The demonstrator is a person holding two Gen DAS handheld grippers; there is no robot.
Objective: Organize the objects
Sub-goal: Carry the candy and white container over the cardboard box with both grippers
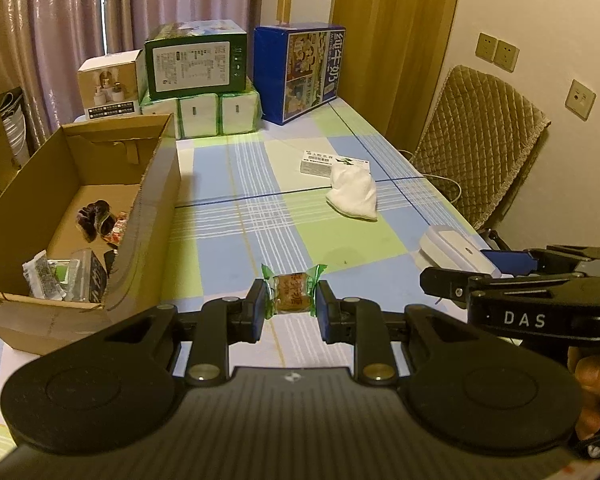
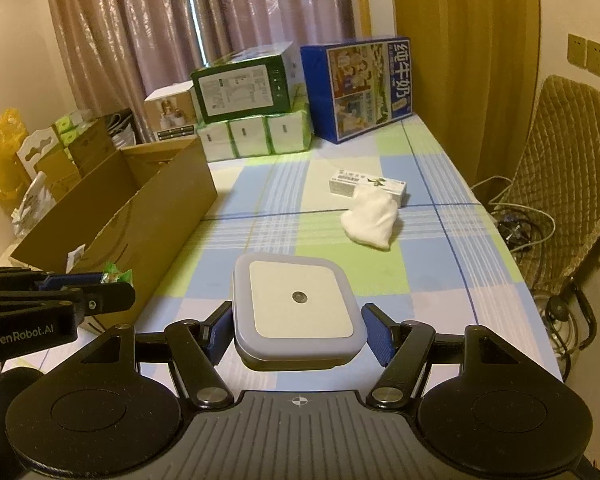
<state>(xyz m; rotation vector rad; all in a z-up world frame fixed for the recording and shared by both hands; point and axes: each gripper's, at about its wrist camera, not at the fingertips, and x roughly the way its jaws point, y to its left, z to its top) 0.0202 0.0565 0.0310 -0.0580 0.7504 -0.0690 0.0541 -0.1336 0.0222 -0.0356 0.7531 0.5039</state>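
left wrist view: left gripper [image 1: 291, 304] clamps wrapped snack [image 1: 291, 292], long axis crosswise.

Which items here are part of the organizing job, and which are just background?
In play:
left gripper holding wrapped snack
right gripper holding square night light
cardboard box
white cloth
small medicine box

Background:
blue milk carton
tissue packs
quilted chair
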